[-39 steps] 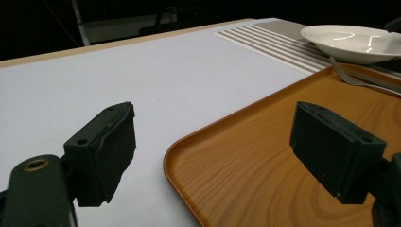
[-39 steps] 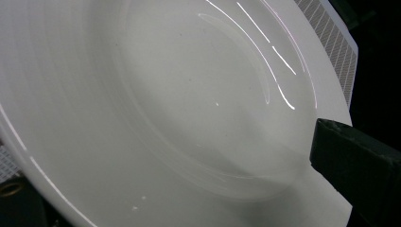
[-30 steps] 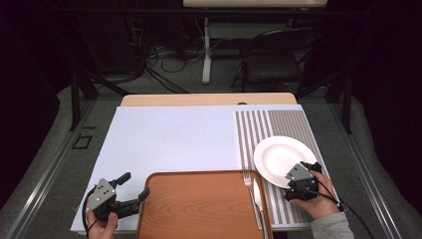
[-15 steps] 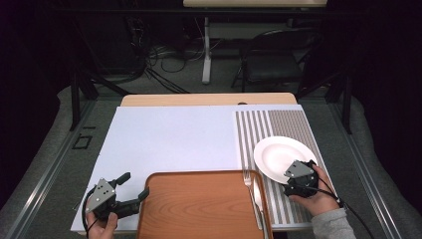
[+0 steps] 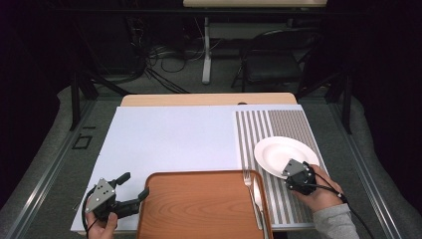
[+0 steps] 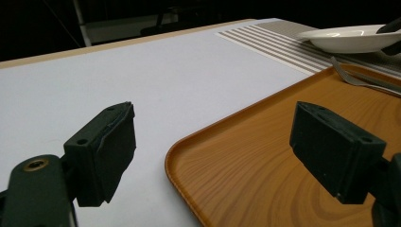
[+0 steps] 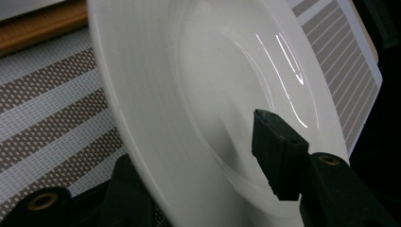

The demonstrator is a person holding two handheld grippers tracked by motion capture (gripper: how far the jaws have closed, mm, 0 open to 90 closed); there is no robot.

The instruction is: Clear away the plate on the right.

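A white plate (image 5: 281, 154) lies on the striped placemat (image 5: 268, 124) at the right. My right gripper (image 5: 290, 169) is at its near rim. In the right gripper view the plate (image 7: 189, 94) fills most of the picture, and my right gripper (image 7: 203, 175) has one jaw over the plate's inside and the other under the rim. Its jaws have just been closing, and a gap still shows above the plate. My left gripper (image 5: 134, 185) stands open at the left corner of the wooden tray (image 5: 199, 209), with the tray's corner (image 6: 265, 156) between its jaws (image 6: 213, 151), untouched.
A fork (image 5: 247, 181) and a spoon (image 5: 257, 196) lie along the tray's right edge. A large white mat (image 5: 169, 139) covers the table's middle and left. A chair and cables stand beyond the far edge.
The right gripper's jaws have narrowed around the plate's near rim. The plate, the tray and the left gripper have not moved.
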